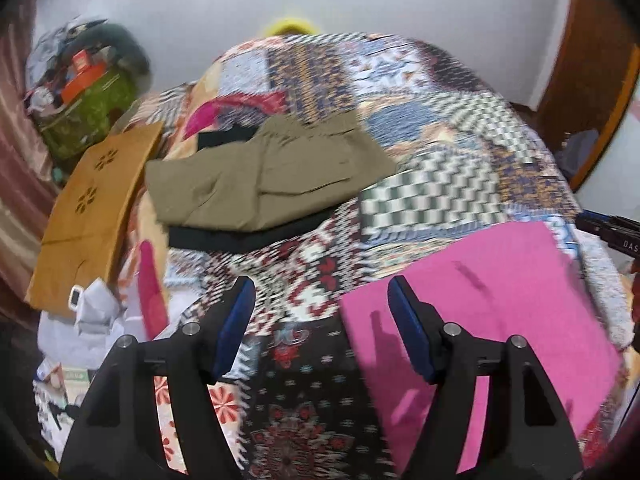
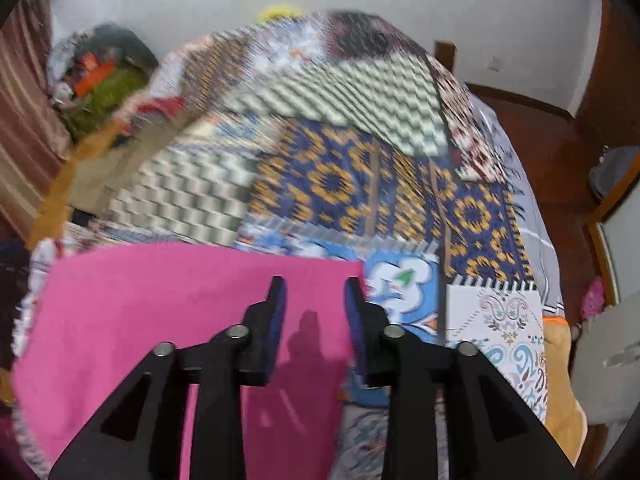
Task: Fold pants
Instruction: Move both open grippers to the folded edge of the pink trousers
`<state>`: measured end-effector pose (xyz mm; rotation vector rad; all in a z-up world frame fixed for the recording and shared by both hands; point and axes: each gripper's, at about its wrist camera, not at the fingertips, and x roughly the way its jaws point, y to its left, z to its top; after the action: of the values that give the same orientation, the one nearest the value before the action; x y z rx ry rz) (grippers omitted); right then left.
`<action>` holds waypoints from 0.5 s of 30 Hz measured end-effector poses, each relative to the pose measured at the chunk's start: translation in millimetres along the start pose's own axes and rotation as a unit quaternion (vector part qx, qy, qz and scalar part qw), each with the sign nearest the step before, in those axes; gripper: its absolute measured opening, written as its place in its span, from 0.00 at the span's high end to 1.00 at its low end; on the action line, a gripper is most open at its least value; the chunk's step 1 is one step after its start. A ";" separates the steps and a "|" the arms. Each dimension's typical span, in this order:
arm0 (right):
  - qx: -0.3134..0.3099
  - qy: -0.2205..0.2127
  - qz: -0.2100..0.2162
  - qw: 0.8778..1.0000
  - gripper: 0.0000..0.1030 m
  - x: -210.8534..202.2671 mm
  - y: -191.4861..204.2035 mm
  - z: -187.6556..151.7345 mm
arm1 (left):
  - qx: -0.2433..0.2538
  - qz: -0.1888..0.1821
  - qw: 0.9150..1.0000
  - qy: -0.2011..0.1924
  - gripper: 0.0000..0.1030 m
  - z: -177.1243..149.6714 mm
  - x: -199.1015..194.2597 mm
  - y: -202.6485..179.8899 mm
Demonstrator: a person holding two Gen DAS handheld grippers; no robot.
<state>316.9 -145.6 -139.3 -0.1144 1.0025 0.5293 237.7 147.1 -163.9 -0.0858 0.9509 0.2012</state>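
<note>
Right gripper [image 2: 316, 292]: black two-finger jaws apart, empty, over far right corner of flat pink fabric pants [image 2: 160, 320]. Left gripper [image 1: 320, 300]: jaws wide apart, empty, beside pants' left edge on patchwork bedspread [image 1: 460, 140]. Right judged nearer.

Patchwork bedspread [image 1: 460, 152], tan paper bag [image 1: 96, 200], possibly a green clutter-filled bag [image 1: 88, 120], brown curtain [image 2: 20, 128]

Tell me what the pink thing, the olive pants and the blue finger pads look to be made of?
Pink garment: soft matte cloth, perhaps fleece or cotton; it lies flat with no sheen. Olive pants: thin woven fabric, showing seams and soft creases. Blue pads on the fingers: likely rubber or foam, dull finish.
</note>
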 end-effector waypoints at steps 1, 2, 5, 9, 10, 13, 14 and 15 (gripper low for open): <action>-0.005 -0.007 0.010 1.000 0.60 -6.4 7.8 1.5 | 0.004 -0.008 1.000 -0.002 0.33 2.4 -2.2 -5.1; -0.013 -0.015 0.021 1.000 0.57 -13.4 17.6 2.9 | 0.010 -0.020 1.000 -0.004 0.32 5.7 -4.0 -11.8; -0.044 -0.023 0.051 0.997 0.54 -23.3 49.5 7.8 | 0.029 -0.051 0.998 0.001 0.30 13.4 -3.6 -29.6; -0.070 -0.018 0.085 0.994 0.51 -20.7 81.6 6.2 | 0.059 -0.077 0.995 0.021 0.28 17.0 7.3 -52.5; -0.078 -0.012 0.095 0.992 0.51 -16.6 91.2 5.8 | 0.065 -0.079 0.994 0.026 0.28 16.5 10.5 -56.7; -0.093 0.008 0.115 0.989 0.51 -1.0 108.2 1.4 | 0.083 -0.081 0.992 0.044 0.28 12.9 24.6 -66.2; -0.098 0.014 0.118 0.988 0.51 3.3 112.9 -1.8 | 0.088 -0.080 0.992 0.051 0.28 10.5 30.3 -68.0; -0.105 0.023 0.120 0.987 0.51 10.4 118.2 -4.5 | 0.091 -0.079 0.991 0.056 0.27 8.5 34.4 -67.7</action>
<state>261.9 -40.6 -133.0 -0.1972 1.0100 0.8560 278.0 86.9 -188.1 -0.0048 1.0651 -0.0383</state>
